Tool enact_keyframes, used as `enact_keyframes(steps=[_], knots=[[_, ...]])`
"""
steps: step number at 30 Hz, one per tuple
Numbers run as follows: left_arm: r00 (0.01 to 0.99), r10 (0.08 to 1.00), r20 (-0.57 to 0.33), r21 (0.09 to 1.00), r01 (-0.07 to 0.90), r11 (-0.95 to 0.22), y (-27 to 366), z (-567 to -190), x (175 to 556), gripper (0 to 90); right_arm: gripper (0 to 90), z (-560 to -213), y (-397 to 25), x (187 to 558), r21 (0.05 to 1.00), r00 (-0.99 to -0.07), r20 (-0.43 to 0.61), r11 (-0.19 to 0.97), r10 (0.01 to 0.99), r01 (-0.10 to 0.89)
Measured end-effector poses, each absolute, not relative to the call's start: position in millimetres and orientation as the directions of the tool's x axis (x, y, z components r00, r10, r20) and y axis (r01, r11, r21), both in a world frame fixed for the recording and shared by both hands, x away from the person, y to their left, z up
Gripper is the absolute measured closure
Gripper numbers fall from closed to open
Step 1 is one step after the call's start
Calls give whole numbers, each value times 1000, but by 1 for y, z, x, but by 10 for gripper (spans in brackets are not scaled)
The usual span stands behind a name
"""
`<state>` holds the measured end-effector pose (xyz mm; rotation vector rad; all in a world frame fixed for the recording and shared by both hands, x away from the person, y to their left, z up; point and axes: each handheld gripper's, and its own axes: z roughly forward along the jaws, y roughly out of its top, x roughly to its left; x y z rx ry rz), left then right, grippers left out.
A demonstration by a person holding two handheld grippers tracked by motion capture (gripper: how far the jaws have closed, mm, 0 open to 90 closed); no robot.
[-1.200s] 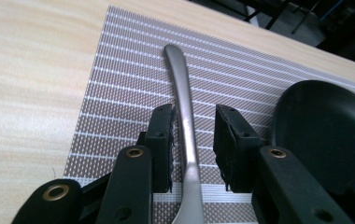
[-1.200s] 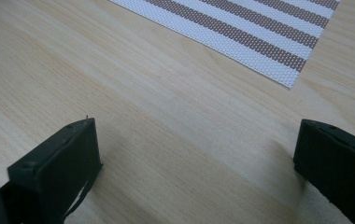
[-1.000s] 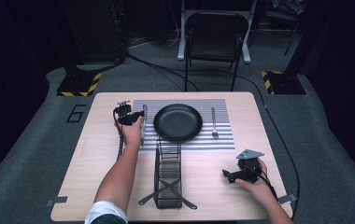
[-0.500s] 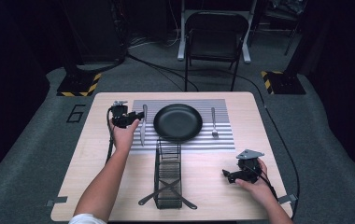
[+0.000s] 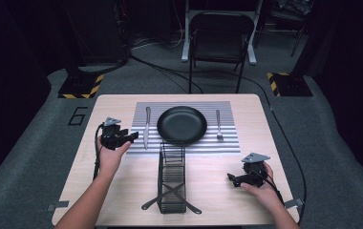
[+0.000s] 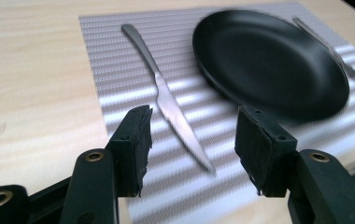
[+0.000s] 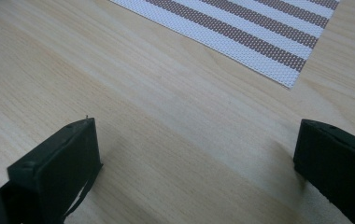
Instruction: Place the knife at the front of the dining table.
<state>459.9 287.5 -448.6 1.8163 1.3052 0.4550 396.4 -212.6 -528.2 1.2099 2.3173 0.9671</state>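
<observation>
Recording studio or laboratory set, not a home. Evidence: dark surrounds, grey carpeted floor (image 5: 26, 157) bearing a painted numeral 6 (image 5: 77, 116), hazard-striped stand bases (image 5: 80, 87), trailing floor cables (image 5: 160, 71), a folding chair (image 5: 216, 45), tape tabs (image 5: 55, 206) at the table's (image 5: 98, 107) edges.

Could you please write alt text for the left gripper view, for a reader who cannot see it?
The open left gripper points its two black jaws at a table knife lying on a striped placemat. A black plate sits beside the knife, with a fork partly visible past it.
</observation>
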Motion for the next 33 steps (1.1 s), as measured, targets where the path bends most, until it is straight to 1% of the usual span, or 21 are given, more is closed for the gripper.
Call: enact_keyframes(steps=[2,3,8,18,24,29,30,33], knots=[[403,900,-165,791,599,-124,289,-449,455,467,0,-528,-213,396,710,-573,3,402,820,579],[432,888,-156,780,606,-158,293,-450,446,475,0,-528,-213,396,710,-573,3,401,820,579],[465,879,-106,774,593,-221,299,-452,427,473,0,-528,-213,396,710,-573,3,401,820,579],[508,855,-104,744,610,-272,304,-473,401,464,0,-528,-213,396,709,-573,4,402,820,579],[493,862,-119,725,637,-264,307,-491,396,459,0,-528,-213,396,710,-572,3,401,820,579],[479,872,-96,718,640,-273,311,-499,396,443,0,-528,-213,396,710,-572,3,401,820,579],[463,881,-97,726,638,-256,314,-502,397,443,0,-528,-213,396,710,-572,3,401,820,579],[447,890,-90,712,654,-256,320,-507,399,439,0,-528,-213,396,710,-572,3,401,820,579]])
